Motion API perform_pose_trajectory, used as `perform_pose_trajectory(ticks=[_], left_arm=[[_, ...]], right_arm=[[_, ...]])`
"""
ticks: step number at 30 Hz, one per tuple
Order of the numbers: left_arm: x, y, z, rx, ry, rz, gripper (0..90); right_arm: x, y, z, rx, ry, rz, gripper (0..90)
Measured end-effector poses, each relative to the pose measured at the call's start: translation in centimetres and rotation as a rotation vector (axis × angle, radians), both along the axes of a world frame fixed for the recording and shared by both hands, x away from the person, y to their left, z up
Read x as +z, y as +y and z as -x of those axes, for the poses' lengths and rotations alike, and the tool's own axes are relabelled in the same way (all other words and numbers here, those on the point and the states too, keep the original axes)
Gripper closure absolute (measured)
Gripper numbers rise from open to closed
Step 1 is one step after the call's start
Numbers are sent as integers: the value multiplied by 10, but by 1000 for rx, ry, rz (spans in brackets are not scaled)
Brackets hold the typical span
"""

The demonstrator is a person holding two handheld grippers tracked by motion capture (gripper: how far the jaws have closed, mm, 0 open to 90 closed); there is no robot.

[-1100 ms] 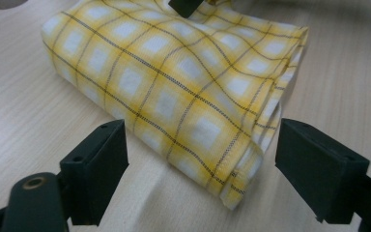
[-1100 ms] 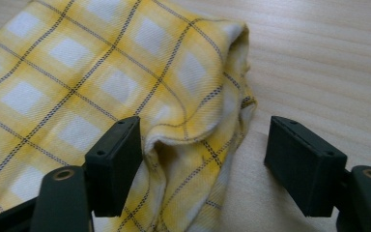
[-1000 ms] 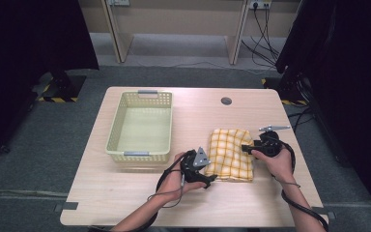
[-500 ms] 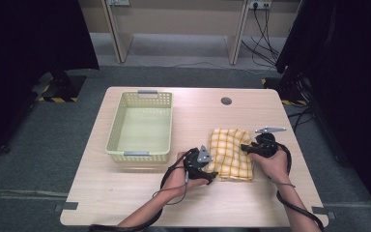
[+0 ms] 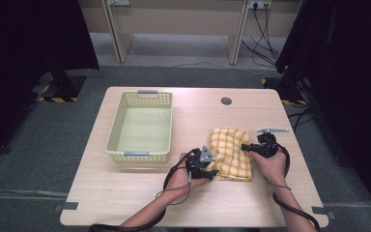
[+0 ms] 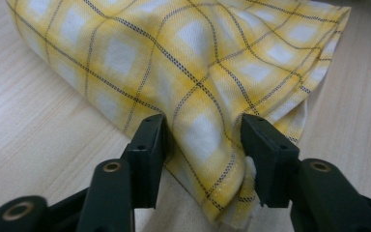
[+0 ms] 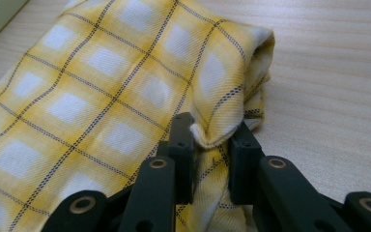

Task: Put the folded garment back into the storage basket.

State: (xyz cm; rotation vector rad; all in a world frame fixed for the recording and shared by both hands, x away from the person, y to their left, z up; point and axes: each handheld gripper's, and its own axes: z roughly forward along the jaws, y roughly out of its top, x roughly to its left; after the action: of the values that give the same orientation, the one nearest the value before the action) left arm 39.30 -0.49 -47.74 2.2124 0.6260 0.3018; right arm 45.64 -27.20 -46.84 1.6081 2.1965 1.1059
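A folded yellow checked cloth (image 5: 230,153) is seen lying on the wooden table (image 5: 125,193), right of centre, just right of the pale green basket (image 5: 140,126) and apart from it. The left gripper (image 5: 211,173) is set at the cloth's near left corner; in the left gripper view its jaws have just been closing, a raised fold of the cloth (image 6: 203,96) is bracketed between them, both pads are seen against the fabric and the fold is bunched. The right gripper (image 5: 246,148) is placed at the cloth's right edge; its jaws have just been closing too, and in the right gripper view a small pleat of the cloth (image 7: 125,96) is pinched tight between the nearly closed pads. Both hands are held low at the table. The basket's inside is seen bare.
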Motion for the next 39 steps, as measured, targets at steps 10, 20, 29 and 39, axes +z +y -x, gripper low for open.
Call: perform_pose_trajectory(ticks=[10,20,29,39], left_arm=[[0,-1,6,27,-50,-10,738],[4,1,12,42,-97,-22,791],[8,4,14,65,-117,-5,792],[12,7,15,75,-125,12,793]], right_arm=[[5,10,7,-24,-46,67,800],[23,19,15,-39,-110,87,809],[42,26,19,-35,-159,80,809],[51,28,22,-41,-181,68,809]])
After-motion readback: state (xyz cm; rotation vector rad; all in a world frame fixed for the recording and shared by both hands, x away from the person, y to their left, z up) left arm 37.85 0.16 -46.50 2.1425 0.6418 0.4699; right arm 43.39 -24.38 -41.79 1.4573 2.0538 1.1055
